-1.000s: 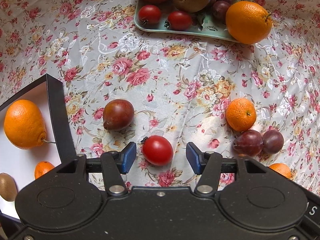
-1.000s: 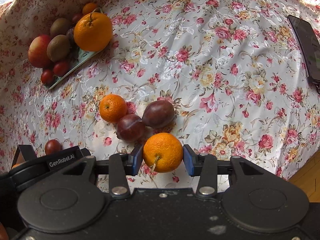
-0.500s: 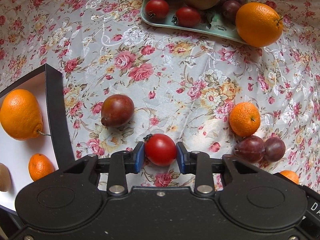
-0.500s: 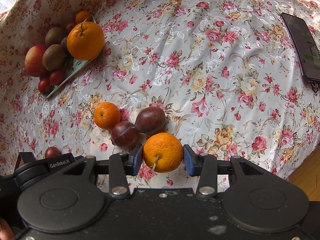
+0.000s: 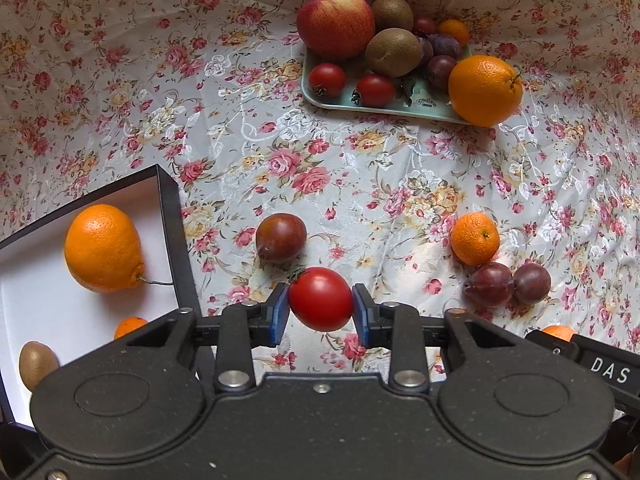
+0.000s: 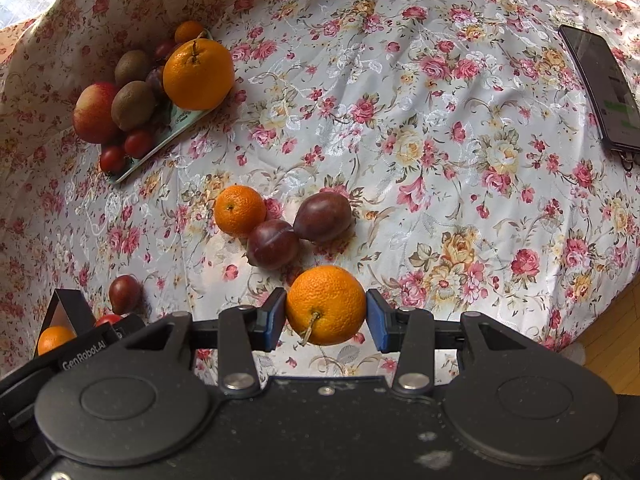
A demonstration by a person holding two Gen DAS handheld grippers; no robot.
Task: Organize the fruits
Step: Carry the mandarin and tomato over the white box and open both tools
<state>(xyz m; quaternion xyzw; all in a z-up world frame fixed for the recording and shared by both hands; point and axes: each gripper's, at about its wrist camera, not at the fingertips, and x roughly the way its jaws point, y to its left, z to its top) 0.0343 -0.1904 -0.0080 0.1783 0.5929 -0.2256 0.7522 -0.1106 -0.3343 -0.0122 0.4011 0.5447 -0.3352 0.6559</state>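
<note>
1. The left gripper (image 5: 321, 312) is clamped on a red tomato (image 5: 320, 298), both blue pads pressed against its sides, just beside the black wall of the white-lined box (image 5: 173, 216)
2. Inside that box lie a large orange (image 5: 103, 249), a kiwi (image 5: 37, 363) and a small mandarin (image 5: 129, 325) partly hidden by the gripper body
3. The right gripper (image 6: 326, 316) grips a stemmed mandarin (image 6: 325, 305) between its pads
4. On the floral tablecloth (image 6: 400, 120) beyond it, a loose mandarin (image 6: 239, 210) touches one plum (image 6: 273, 244), which touches a second plum (image 6: 322, 217)
5. A dark reddish-brown tomato (image 5: 281, 237) sits on the cloth near the box corner
6. The pale green tray (image 5: 400, 105) farther back holds an apple (image 5: 335, 24), two kiwis (image 5: 393, 53), two small tomatoes (image 5: 326, 79), plums and a small mandarin; a big orange (image 5: 485, 90) rests on its corner
7. A phone (image 6: 600, 84) lies at the cloth's right edge
</note>
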